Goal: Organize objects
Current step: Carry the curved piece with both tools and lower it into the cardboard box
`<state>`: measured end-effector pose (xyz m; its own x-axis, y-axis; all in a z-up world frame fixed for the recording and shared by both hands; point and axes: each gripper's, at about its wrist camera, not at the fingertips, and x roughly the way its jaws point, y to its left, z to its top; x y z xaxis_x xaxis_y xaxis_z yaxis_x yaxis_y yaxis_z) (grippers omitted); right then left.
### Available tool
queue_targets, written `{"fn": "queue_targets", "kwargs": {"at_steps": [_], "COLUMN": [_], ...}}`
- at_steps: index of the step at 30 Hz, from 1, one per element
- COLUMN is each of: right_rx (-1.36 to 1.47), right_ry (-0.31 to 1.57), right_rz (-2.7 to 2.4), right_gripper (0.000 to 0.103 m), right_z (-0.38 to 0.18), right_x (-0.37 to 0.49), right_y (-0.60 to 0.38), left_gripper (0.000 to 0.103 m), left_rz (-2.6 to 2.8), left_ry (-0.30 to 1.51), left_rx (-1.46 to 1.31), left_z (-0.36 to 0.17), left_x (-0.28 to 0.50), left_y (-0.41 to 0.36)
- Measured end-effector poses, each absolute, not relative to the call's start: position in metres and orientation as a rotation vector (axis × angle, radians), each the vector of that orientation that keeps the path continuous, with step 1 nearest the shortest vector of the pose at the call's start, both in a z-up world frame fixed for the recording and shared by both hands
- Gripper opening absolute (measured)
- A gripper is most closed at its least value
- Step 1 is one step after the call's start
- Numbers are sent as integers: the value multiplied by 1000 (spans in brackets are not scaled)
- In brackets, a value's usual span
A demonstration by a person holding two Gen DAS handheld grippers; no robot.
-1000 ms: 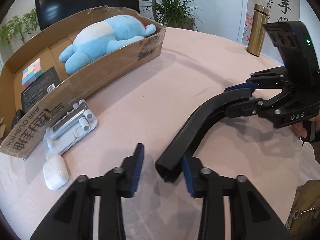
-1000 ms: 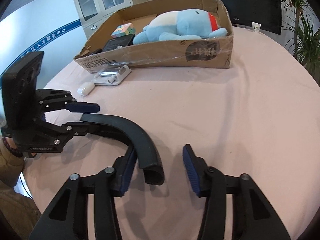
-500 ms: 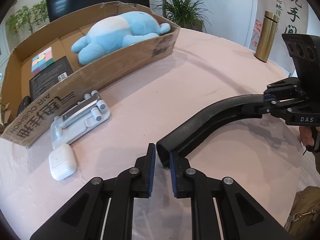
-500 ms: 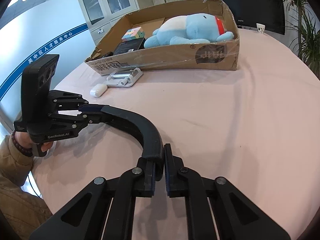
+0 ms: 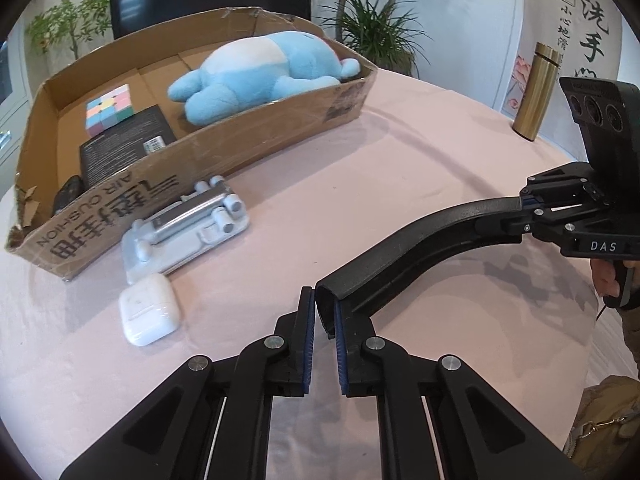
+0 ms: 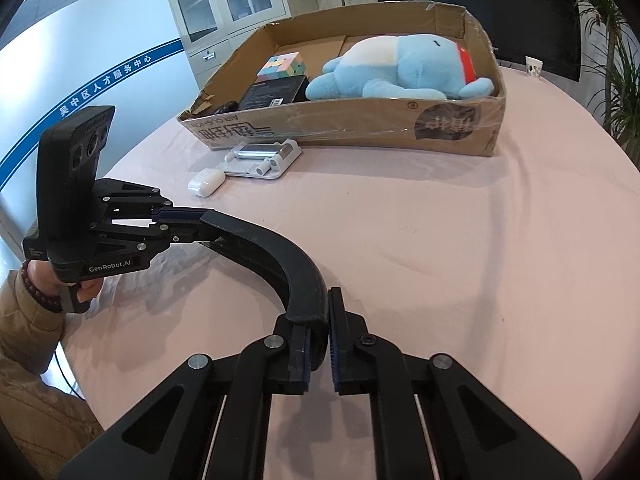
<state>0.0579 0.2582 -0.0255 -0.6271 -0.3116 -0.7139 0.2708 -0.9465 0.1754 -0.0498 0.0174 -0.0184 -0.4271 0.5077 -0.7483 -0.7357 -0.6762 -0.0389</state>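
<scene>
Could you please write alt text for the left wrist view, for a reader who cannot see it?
The left gripper and the right gripper each clamp one end of a curved black band above a pink table. To the left lie a white earbud case and a folded stand, beside a cardboard box holding a blue plush toy.

Tabletop [image 5: 400, 152]: pink cloth cover, matt, faintly creased. Cardboard box [image 5: 256, 148] at 11 o'clock: brown corrugated paper, wall wrapped in glossy clear tape. Plush toy [image 5: 260, 72]: fuzzy blue and white fabric. Earbud case [image 5: 149, 309]: smooth glossy white plastic. Curved bar [image 5: 408, 256]: black, semi-matt, smooth plastic look. Flask [image 5: 536, 92] at 2 o'clock: brushed gold metal.
</scene>
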Motion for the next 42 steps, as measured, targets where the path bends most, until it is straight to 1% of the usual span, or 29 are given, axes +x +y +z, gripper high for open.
{"fn": "queue_targets", "kwargs": {"at_steps": [6,9,16,21,26,29,31,33,34,35,36,37,38,39,40,41,42], "right_rx": [1097,1070,991,959,1005,1045,1097,1099,1093,1083,1062,1042,1006,972,930,894,882], "right_ry": [-19,36,99,70,31,34,12,-29,-42,-41,-14,24,96,158,208,250,269], "right_rz": [-2570,-2564,-2529,-2493,-2464,-2467,-2463,-2446,-2436,-2431,-2442,-2463,-2510,-2568,-2614,-2645,-2663], "right_gripper": [5,5,6,7,8,13,17,23,31,40,45,60,84,92,101,102,102], "right_z": [-7,6,41,57,46,30,18,10,10,11,14,17,21,25,29,32,34], "right_x": [40,20,-41,-95,-150,-174,-185,-184,-182,-179,-171,-165,-155,-148,-140,-132,-126], "right_y": [241,227,197,177,167,165,169,174,176,176,174,172,168,167,167,167,169], "left_gripper": [7,7,7,7,7,7,7,7,8,11,22,32,53,70,74,79,81], "left_rz": [2175,2236,2368,2429,2464,2457,2454,2462,2475,2486,2500,2522,2541,2552,2563,2566,2571], "left_ry": [352,380,310,260,202,183,200,224,256,279,297,310,309,301,281,255,234], "left_rx": [-949,-922,-863,-853,-912,-959,-956,-941,-927,-922,-924,-925,-906,-886,-854,-833,-831], "left_z": [-4,7,40,58,52,37,31,27,26,26,26,25,27,28,30,32,33], "left_x": [-56,-63,-106,-152,-205,-227,-227,-222,-219,-217,-216,-214,-209,-207,-203,-199,-196], "left_y": [-1,-8,-48,-73,-85,-83,-79,-74,-72,-69,-68,-68,-70,-72,-75,-79,-81]}}
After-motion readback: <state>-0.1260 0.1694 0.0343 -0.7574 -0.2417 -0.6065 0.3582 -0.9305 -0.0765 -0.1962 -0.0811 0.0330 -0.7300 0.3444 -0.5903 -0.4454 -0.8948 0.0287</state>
